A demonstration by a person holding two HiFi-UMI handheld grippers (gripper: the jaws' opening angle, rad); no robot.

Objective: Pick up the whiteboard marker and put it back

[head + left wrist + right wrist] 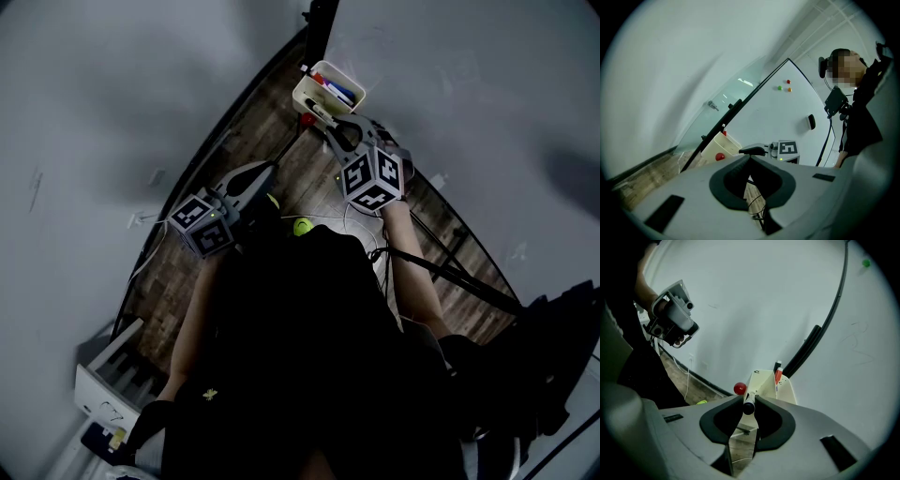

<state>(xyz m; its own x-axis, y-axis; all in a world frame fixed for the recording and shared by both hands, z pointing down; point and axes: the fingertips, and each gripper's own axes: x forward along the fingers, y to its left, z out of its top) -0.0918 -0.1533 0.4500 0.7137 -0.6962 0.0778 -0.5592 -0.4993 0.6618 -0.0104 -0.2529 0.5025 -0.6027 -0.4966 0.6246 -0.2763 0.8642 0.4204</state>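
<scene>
Now our right gripper (749, 399) has its jaws pinched narrow on the whiteboard marker (749, 408). The marker's dark end faces back toward us and its far end points at the cream pen holder (764, 380) on the whiteboard (740, 310), just beside a red magnet (739, 389). Our left gripper (750, 160) hangs well apart, its jaws closed together on nothing.

Two grippers up, left gripper (750, 158) and right gripper (750, 397). One marker (749, 408) out, two markers (778, 376) standing in one cream holder (764, 386), one red ball (739, 389) left of it.
</scene>
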